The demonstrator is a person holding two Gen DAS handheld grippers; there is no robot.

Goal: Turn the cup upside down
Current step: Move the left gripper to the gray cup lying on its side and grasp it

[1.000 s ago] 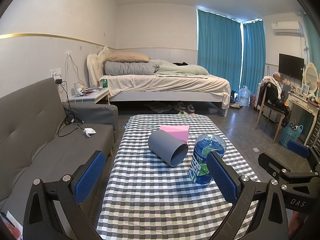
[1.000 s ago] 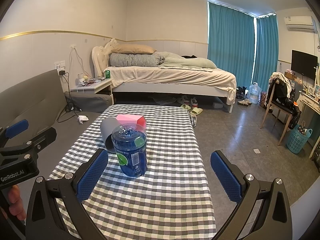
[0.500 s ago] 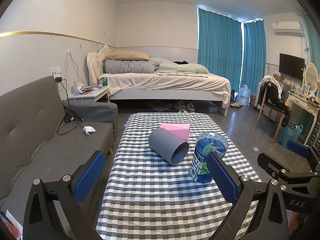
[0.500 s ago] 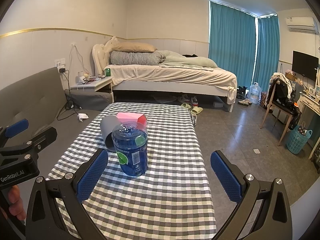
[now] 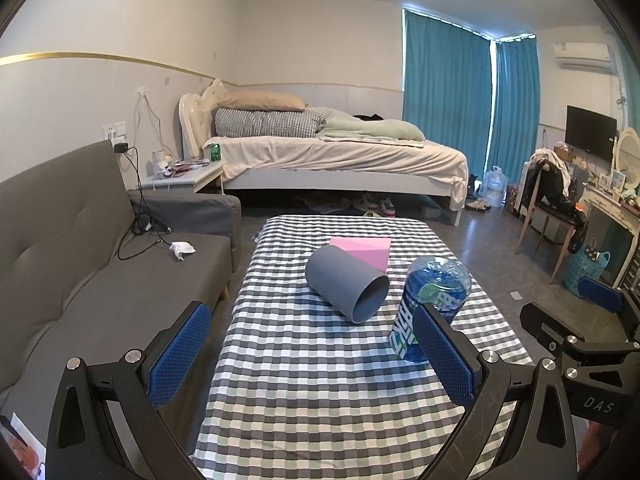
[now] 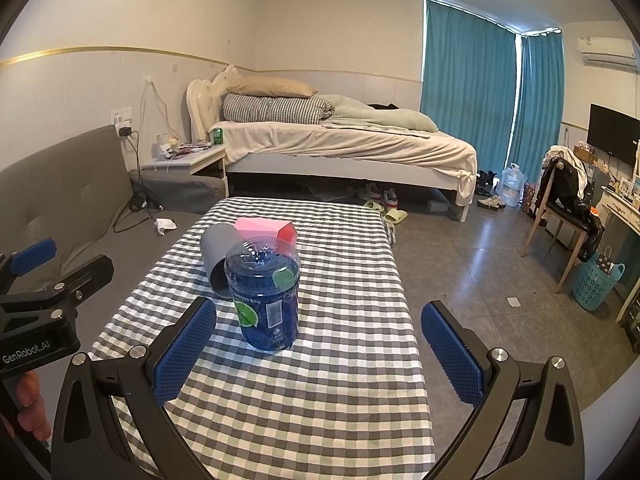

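A grey cup (image 5: 344, 282) lies on its side on the checked table (image 5: 312, 376), its open mouth facing me and to the right. In the right wrist view the cup (image 6: 214, 250) is partly hidden behind a blue bottle. My left gripper (image 5: 310, 350) is open and empty, held above the table's near end, short of the cup. My right gripper (image 6: 318, 344) is open and empty, just short of the blue bottle. Each gripper also shows at the edge of the other's view.
A blue plastic bottle (image 5: 430, 306) stands upright right of the cup, also in the right wrist view (image 6: 264, 296). A pink box (image 5: 366, 250) lies behind the cup. A grey sofa (image 5: 80, 264) lies left of the table, a bed (image 5: 340, 160) beyond it.
Both views have shifted slightly, with the table objects a little lower and nearer. The cup, bottle and box have not moved, and both grippers stay open.
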